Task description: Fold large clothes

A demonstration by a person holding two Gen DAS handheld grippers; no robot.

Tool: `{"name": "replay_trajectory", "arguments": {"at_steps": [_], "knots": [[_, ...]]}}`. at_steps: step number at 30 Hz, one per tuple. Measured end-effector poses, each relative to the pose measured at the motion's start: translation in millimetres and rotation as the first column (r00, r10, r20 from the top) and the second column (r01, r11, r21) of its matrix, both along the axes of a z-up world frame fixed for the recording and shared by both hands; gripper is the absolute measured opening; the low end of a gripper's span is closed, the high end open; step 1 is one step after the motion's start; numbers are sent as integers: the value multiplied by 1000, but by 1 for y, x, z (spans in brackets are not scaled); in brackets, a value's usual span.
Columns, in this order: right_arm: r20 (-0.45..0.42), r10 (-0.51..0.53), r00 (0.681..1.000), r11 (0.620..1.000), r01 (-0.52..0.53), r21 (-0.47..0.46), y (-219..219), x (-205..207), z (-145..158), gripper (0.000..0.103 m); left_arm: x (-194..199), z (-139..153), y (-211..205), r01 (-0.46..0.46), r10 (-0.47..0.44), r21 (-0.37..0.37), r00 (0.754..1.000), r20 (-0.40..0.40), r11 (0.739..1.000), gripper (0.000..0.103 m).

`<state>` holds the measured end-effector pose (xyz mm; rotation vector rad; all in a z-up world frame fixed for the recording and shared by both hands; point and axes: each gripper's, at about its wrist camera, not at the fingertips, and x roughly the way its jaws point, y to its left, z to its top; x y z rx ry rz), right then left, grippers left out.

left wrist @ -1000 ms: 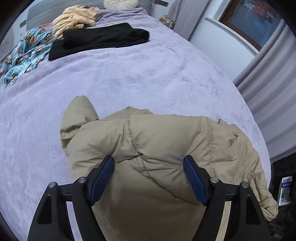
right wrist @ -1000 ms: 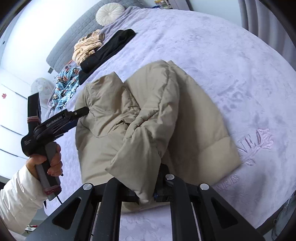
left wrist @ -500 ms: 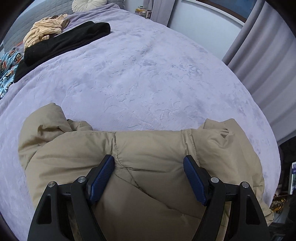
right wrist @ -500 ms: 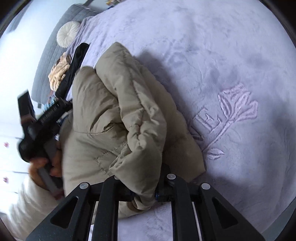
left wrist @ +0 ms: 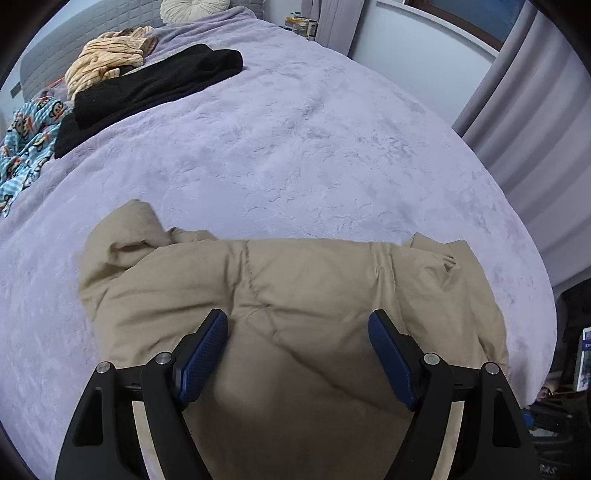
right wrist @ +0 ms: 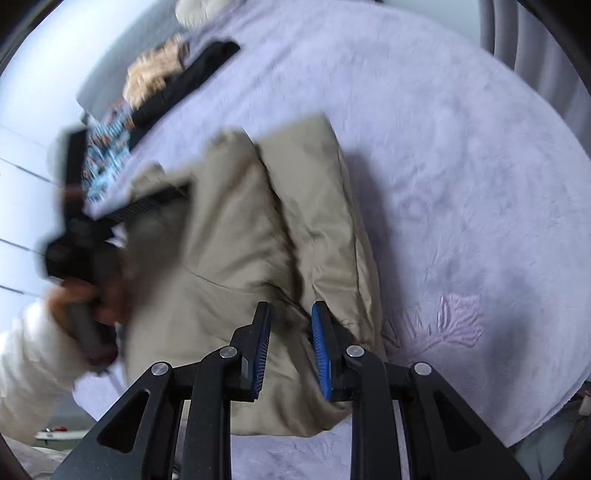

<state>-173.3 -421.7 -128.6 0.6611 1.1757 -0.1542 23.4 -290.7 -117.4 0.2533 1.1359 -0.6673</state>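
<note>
1. The left gripper [left wrist: 297, 326] pointed steeply down over the near part of the beige puffer jacket [left wrist: 295, 295], which lay bunched on the lilac bed cover [left wrist: 295, 147].
2. In the right wrist view, a hand [right wrist: 86, 299] in a white sleeve [right wrist: 29, 362] gripped the left gripper's handle at the jacket's left edge; that part of the picture was blurred.
3. The right gripper [right wrist: 290, 317] also tilted steeply down, over the jacket's near right edge.
4. The left gripper's blue pads [left wrist: 207, 347] stood wide apart, with the jacket's quilted panel showing in the gap; neither pad pressed on it, so it held nothing.
5. The right gripper's jaws had just been opening; they stood a narrow way apart, with jacket cloth behind the gap and nothing pinched between them.
6. The jacket sat near the bed cover's front edge, its folded layers stacked in a thick ridge running away from the right gripper.
7. Well beyond the jacket, towards the grey headboard [left wrist: 40, 55], lay a black garment [left wrist: 147, 88], a tan striped garment [left wrist: 107, 62] just behind it and a blue cartoon-print cloth [left wrist: 26, 140] to its left.
8. A round cream cushion [left wrist: 192, 5] rested at the head of the bed.
9. Right of the jacket, an embossed floral motif [right wrist: 454, 321] marked the bed cover.
10. Grey curtains [left wrist: 532, 110] hung far right of the jacket.
</note>
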Motion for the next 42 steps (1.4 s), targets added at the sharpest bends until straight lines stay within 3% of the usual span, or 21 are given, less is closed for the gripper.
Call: {"name": "replay_trajectory", "arguments": {"at_steps": [5, 12, 13, 14, 19, 25, 29, 42], "knots": [[-20, 16, 1000, 997, -14, 71, 0, -11, -17, 25, -30, 17, 65, -89, 89, 7, 995, -48, 996, 80], [-40, 71, 997, 993, -67, 100, -1, -13, -22, 25, -86, -8, 119, -218, 220, 30, 958, -184, 975, 80], [-44, 75, 996, 992, -70, 107, -1, -13, -25, 25, -91, -12, 122, -229, 230, 27, 953, -197, 973, 81], [-49, 78, 996, 991, -72, 110, 1, -14, -26, 25, -96, -16, 125, -235, 236, 31, 951, -201, 972, 88], [-82, 94, 992, 990, -85, 109, 7, -12, -35, 25, -109, -22, 131, -223, 229, 49, 951, -207, 974, 90], [-85, 63, 994, 996, -58, 66, 14, -6, -16, 27, -111, -11, 140, -208, 214, 55, 958, -191, 977, 90], [-61, 29, 998, 999, -27, 30, 20, -8, 4, 40, -115, -1, 148, -200, 207, 55, 961, -185, 978, 90], [2, -63, 998, 996, 63, -56, 55, -36, 42, 59, -126, 7, 184, -172, 182, 72, 972, -150, 982, 90]]}}
